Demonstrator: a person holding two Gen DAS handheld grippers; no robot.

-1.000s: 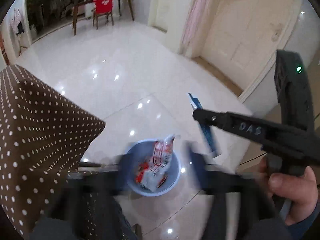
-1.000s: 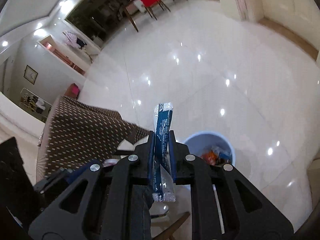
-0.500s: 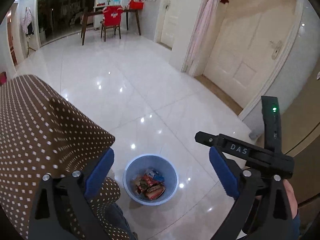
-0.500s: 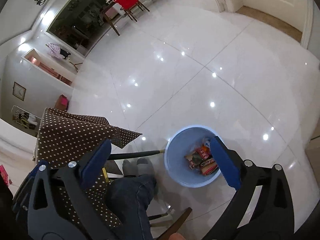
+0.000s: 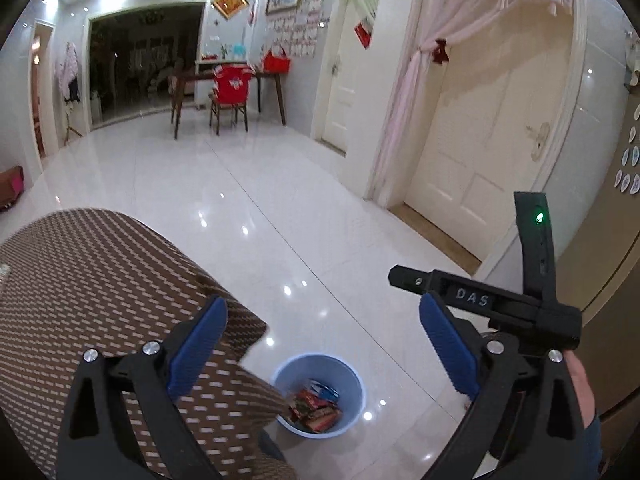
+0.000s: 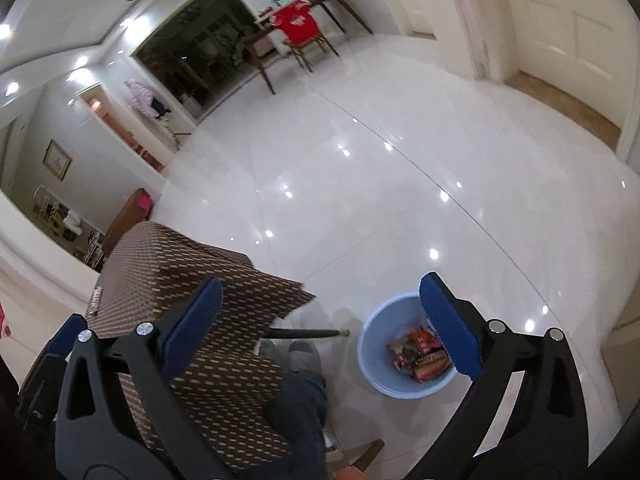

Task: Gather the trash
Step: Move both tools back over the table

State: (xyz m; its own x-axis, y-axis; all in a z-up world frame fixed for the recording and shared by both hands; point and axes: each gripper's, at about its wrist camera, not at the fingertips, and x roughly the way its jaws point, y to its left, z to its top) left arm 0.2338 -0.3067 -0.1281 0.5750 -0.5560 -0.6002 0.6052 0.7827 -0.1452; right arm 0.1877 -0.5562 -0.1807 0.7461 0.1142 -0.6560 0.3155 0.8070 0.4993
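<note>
From the left wrist, the left gripper [image 5: 320,340] gapes wide and empty above the blue bin [image 5: 318,394], which holds wrappers [image 5: 316,404], apparently snack packets. From the right wrist, the right gripper [image 6: 320,316] is equally wide and empty, the bin [image 6: 404,344] on the floor [image 6: 360,180] beside the dotted tablecloth [image 6: 192,280].

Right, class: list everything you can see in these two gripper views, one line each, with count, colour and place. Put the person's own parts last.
Bin: one, pale blue, on the floor beside the table.
Wrappers: several, mostly red, inside the bin.
Tablecloth: one, brown with pale dots, over the near table.
Floor: white glossy tiles.
Chair: one, wooden with a red cover, at the far table.
Far table: one, dark wood, by the back wall.
Door: one, cream, right.
Curtain: one, pink, tied back beside the door.
Legs: jeans, grey socks, under the table edge.
Left gripper: open, empty.
Right gripper: open, empty.
</note>
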